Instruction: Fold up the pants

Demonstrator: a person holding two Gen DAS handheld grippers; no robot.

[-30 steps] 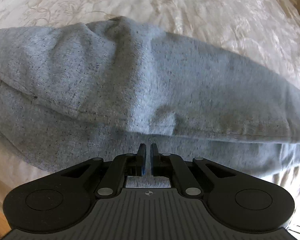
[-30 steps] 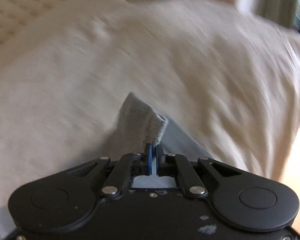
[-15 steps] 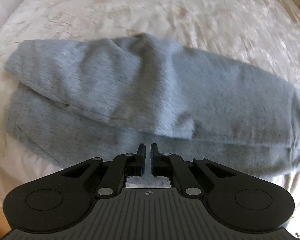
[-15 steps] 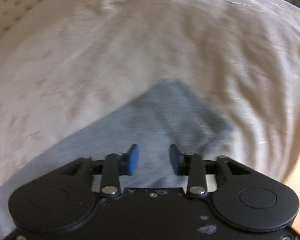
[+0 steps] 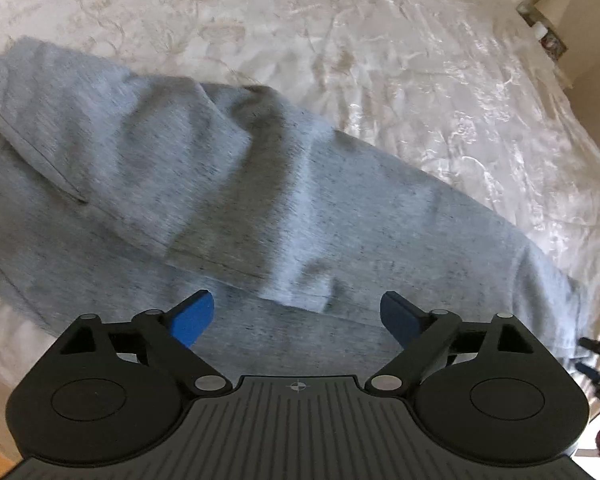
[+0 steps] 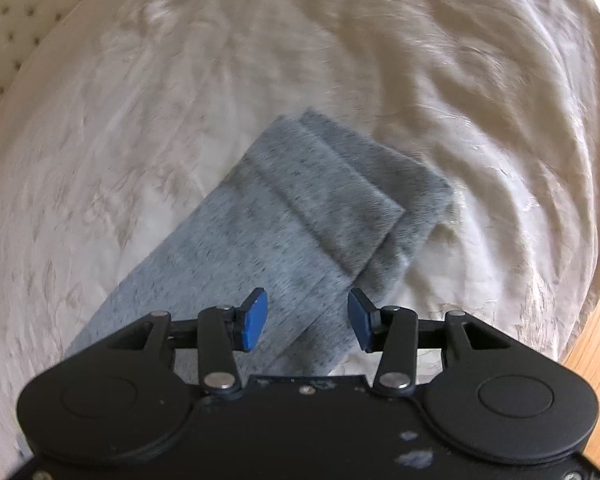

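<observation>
Grey heathered pants [image 5: 228, 200] lie on the bed, one leg laid over the other lengthwise, with a loose fold at the near edge. My left gripper [image 5: 298, 316] is open wide and empty, just above the pants' near edge. In the right wrist view the two leg ends [image 6: 324, 204] lie stacked and slightly offset on the bedspread. My right gripper [image 6: 306, 320] is open and empty, above the leg a little short of the cuffs.
A cream embroidered bedspread [image 5: 420, 60] covers the bed. A nightstand with small items [image 5: 544, 32] stands at the far right. Wooden floor [image 6: 596, 344] shows past the bed's right edge. A tufted headboard [image 6: 16, 28] is at the upper left.
Both grippers have opened. The right one let go of the pant leg end, which now lies flat on the other leg. Both have drawn back and up from the pants.
</observation>
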